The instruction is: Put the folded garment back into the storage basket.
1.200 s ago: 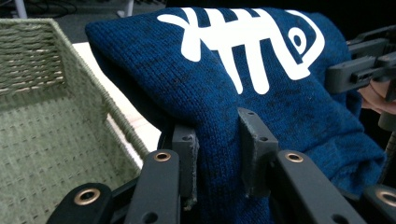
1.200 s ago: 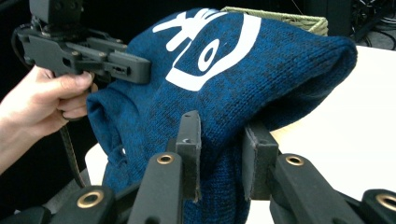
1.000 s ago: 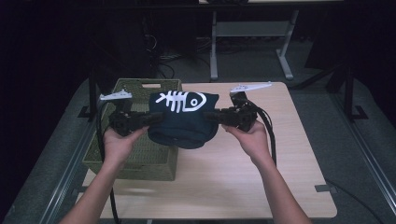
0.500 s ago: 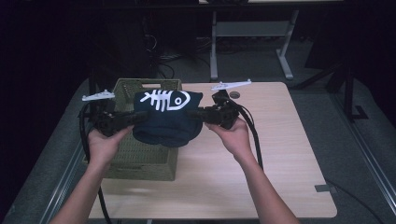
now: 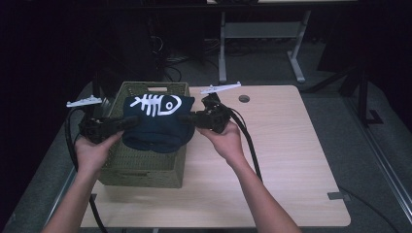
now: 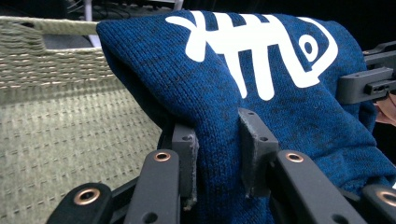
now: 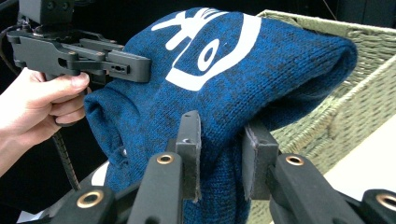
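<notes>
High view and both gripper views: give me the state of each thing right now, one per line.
Blue knit garment: folded, held up between both grippers, over the basket, fish-bone print facing up.
Left gripper: shut on the garment's edge.
Right gripper: shut on the garment's opposite edge.
Woven basket: upright at the table's left end, top open; its contents are hidden by the garment.
Table: bare wood to the right of the basket.

Blue knit sweater point(image 5: 155, 127), white fishbone print; olive-green woven basket point(image 5: 145, 165); black tongs point(image 6: 219, 154).
</notes>
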### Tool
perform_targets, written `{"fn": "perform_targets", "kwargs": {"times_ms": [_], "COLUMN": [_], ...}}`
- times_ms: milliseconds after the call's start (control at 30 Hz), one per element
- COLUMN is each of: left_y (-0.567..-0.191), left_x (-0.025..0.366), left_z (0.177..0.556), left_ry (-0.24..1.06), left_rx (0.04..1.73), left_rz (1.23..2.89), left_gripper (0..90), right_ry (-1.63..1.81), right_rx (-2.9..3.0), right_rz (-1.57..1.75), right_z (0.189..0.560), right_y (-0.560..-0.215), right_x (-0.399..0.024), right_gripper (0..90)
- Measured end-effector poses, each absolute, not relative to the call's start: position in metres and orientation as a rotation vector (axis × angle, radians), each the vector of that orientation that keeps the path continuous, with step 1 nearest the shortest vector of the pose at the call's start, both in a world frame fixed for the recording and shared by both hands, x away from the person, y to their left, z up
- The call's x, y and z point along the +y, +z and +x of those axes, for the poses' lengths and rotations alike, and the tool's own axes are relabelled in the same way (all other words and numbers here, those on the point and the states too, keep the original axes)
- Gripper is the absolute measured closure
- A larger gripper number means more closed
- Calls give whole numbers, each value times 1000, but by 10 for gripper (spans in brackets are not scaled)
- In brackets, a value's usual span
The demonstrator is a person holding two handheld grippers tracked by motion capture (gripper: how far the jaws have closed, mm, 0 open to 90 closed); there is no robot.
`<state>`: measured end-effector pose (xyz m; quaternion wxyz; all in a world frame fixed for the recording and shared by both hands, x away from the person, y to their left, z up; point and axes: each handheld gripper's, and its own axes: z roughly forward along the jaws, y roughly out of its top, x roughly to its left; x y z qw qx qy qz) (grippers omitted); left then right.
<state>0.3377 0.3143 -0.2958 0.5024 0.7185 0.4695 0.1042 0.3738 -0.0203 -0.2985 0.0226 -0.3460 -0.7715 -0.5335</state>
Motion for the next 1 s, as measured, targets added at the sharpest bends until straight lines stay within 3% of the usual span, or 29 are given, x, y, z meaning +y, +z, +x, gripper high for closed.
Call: {"fn": "perform_targets", "kwargs": {"times_ms": [1000], "left_y": [-317], "left_x": [357], "left_z": [333], "left_ry": [307], "left_rx": [1273], "left_rz": [1714], "left_gripper": [708], "right_ry": [-1613], "right_rx": [-2364], "right_rz": [-1065], "right_z": [384], "right_y": [-330], "right_x": [37], "right_gripper": [715]}}
